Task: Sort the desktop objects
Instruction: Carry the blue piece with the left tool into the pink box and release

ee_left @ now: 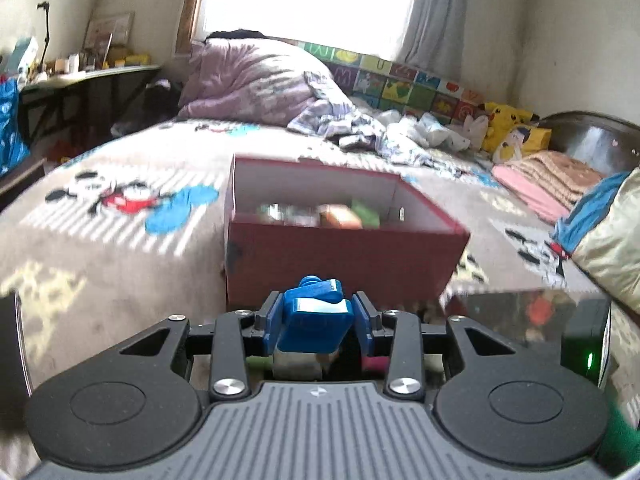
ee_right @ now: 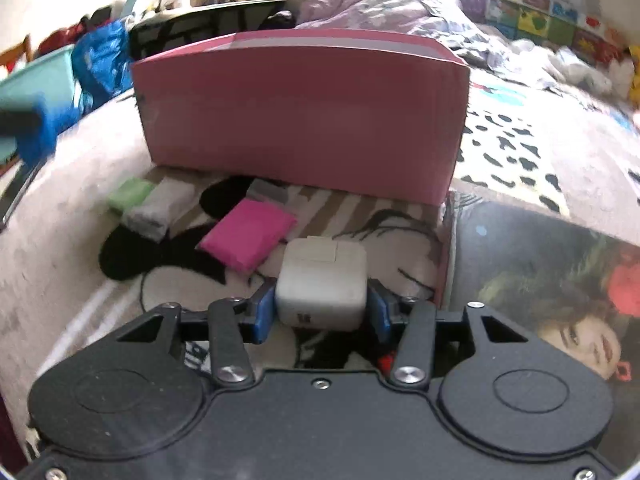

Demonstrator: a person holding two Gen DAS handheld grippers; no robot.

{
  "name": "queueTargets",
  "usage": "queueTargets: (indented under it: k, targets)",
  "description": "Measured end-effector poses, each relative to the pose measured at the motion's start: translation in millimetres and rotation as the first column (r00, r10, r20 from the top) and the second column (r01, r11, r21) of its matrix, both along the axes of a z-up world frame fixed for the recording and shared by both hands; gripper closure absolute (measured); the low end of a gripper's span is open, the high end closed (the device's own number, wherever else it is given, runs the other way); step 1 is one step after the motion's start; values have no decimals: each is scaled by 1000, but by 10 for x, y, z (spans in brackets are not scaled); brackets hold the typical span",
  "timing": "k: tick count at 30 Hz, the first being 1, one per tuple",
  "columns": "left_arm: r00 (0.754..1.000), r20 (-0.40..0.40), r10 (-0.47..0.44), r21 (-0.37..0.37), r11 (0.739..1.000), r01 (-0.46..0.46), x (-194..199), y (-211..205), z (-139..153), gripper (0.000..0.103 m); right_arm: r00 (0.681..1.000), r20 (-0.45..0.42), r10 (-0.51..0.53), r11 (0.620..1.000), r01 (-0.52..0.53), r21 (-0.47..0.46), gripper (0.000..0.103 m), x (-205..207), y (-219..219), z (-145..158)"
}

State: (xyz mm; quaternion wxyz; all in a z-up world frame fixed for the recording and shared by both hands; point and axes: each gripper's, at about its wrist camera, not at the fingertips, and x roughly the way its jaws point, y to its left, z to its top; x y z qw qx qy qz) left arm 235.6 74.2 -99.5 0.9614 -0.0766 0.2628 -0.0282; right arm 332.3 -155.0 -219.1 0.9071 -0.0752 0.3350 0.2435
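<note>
In the left wrist view my left gripper [ee_left: 318, 306] is shut on a blue plastic piece [ee_left: 312, 326], held above the blanket just short of an open red box [ee_left: 344, 256]. Inside the box lie an orange item [ee_left: 340, 216], a green item [ee_left: 366, 210] and others, all blurred. In the right wrist view my right gripper [ee_right: 322, 300] has its blue pads pressed on both sides of a white charger cube [ee_right: 322, 280], low over the blanket. A magenta packet [ee_right: 248, 236], a white packet [ee_right: 160, 208] and a green packet [ee_right: 130, 194] lie between the charger and the box's pink wall [ee_right: 300, 120].
A glossy printed sheet [ee_right: 540, 264] with a portrait lies flat to the right of the charger. Everything rests on a cartoon-print blanket [ee_left: 120, 200] on a bed, with crumpled bedding [ee_left: 260, 80] and plush toys [ee_left: 504, 124] behind. A cluttered desk [ee_left: 80, 76] stands far left.
</note>
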Motion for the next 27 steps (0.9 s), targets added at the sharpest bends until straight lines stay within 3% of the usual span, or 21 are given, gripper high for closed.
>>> queueTargets:
  k: [9, 13, 18, 24, 27]
  targets:
    - [999, 34, -9, 61, 998, 7, 524, 16, 403, 67, 1000, 8, 23, 999, -23, 25, 55, 2, -44, 41]
    - [1000, 20, -11, 67, 998, 10, 843, 20, 482, 67, 999, 3, 34, 999, -34, 25, 47, 19, -41, 64]
    - [1000, -19, -5, 64, 998, 7, 1278, 20, 503, 67, 999, -3, 49, 998, -49, 30, 47, 43, -19, 56]
    - [994, -112, 15, 40, 999, -11, 1842, 69, 459, 67, 998, -5, 66, 997, -66, 37, 48, 67, -23, 79]
    - [987, -163, 11, 61, 998, -1, 2079, 42, 416, 67, 997, -10, 75, 996, -74, 41, 49, 83, -38, 80]
